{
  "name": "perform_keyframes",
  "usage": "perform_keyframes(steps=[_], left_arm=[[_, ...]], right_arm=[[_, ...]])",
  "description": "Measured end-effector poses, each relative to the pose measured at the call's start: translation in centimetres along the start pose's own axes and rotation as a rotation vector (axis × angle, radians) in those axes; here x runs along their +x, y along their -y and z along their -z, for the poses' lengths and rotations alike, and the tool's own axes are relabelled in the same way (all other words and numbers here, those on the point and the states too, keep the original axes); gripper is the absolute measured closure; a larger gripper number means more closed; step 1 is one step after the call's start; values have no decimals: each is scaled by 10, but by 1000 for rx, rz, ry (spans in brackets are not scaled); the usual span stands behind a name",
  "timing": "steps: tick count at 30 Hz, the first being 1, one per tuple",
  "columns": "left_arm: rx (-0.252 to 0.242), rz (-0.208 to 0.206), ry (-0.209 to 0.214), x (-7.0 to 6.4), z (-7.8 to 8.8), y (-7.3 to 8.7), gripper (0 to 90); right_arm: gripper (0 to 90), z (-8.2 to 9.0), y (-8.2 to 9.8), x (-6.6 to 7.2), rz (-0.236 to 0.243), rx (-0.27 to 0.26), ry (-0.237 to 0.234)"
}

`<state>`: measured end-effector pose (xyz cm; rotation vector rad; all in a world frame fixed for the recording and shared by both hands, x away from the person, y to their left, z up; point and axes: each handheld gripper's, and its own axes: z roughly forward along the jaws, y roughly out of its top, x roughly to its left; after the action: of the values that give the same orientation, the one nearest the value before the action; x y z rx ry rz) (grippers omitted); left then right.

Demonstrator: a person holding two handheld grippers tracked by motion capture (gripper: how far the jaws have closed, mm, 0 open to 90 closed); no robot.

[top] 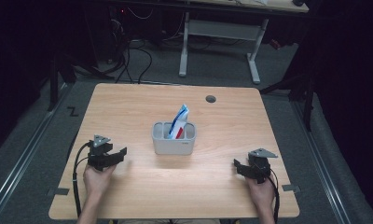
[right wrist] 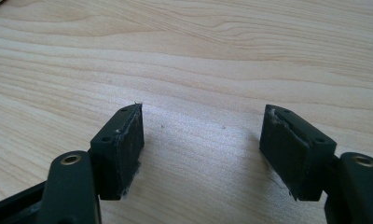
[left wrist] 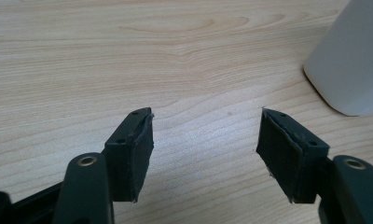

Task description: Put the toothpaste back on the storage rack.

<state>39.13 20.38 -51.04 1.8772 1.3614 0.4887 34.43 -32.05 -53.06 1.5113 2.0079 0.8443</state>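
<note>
A grey holder (top: 173, 138) stands mid-table (top: 128, 102) with a tube (top: 179, 122) upright in its middle compartment. The left gripper (top: 124, 152), near the holder's left, and the right gripper (top: 235, 164), farther to its right, both gape empty.
</note>
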Motion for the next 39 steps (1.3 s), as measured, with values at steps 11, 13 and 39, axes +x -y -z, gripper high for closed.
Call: perform_keyframes(steps=[11, 13, 39], left_arm=[[22, -3, -21, -4, -11, 8, 364], [25, -9, -30, -4, -12, 9, 365], [12, -35, -90, -7, -24, 15, 369]], right_arm=[[305, 0, 0, 0, 0, 0, 0], [305, 0, 0, 0, 0, 0, 0], [305, 0, 0, 0, 0, 0, 0]])
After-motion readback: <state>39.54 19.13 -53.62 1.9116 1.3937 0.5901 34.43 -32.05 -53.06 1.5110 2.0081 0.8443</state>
